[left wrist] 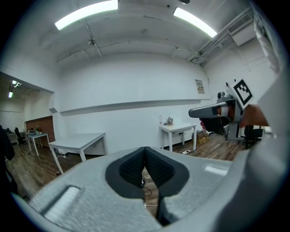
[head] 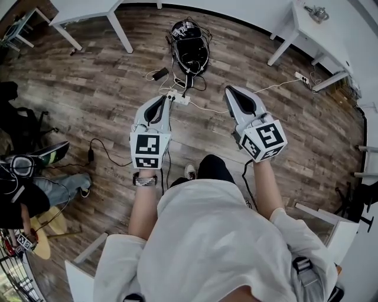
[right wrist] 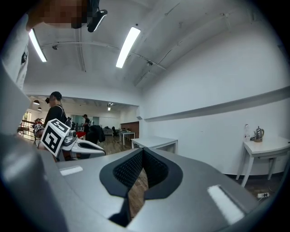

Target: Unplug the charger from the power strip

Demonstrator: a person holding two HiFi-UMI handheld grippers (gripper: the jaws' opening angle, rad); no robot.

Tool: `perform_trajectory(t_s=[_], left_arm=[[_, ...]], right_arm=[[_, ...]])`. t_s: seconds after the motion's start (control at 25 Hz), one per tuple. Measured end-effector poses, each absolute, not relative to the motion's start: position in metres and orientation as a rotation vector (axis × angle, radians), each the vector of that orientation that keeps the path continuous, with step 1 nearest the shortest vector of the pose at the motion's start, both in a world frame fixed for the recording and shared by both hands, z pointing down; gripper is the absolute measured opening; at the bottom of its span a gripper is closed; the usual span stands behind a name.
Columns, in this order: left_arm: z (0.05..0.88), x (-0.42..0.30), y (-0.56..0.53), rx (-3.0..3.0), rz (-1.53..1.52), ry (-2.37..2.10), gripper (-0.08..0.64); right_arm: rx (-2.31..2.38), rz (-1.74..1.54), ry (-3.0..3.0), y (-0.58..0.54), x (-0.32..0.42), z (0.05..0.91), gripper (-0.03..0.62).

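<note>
In the head view a white power strip [head: 178, 98] lies on the wooden floor, with a dark plug and cable [head: 186, 87] standing in it. My left gripper [head: 168, 98] is held out in the air, and its tips show right beside the strip. The right gripper [head: 229, 89] hangs further right, apart from the strip. Both are shut and empty. In the left gripper view the black pads [left wrist: 156, 166] meet at the tip. The right gripper view shows its pads [right wrist: 156, 170] closed the same way. Neither gripper view shows the strip.
A black bag [head: 189, 46] with tangled cables lies beyond the strip. Near it are a small dark device [head: 160, 74], a second white strip [head: 302, 77] at the right, and a black adapter [head: 90, 155] at the left. White tables [head: 88, 13] line the walls. A seated person [head: 35, 189] is at the left.
</note>
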State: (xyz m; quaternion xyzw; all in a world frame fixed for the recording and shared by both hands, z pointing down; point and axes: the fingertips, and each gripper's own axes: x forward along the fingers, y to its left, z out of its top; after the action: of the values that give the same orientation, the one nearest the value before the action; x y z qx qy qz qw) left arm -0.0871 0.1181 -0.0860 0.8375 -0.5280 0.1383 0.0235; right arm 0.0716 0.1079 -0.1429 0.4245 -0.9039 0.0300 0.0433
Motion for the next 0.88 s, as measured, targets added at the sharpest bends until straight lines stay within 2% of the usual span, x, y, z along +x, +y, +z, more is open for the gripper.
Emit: perform_trajectory(t_s=[0.88], left_arm=[[-0.005, -0.107, -0.047, 2.426, 0.534, -1.644, 0.003]], right_arm=[[1.160, 0.199, -2.724, -0.077, 0.058, -0.067, 0.002]])
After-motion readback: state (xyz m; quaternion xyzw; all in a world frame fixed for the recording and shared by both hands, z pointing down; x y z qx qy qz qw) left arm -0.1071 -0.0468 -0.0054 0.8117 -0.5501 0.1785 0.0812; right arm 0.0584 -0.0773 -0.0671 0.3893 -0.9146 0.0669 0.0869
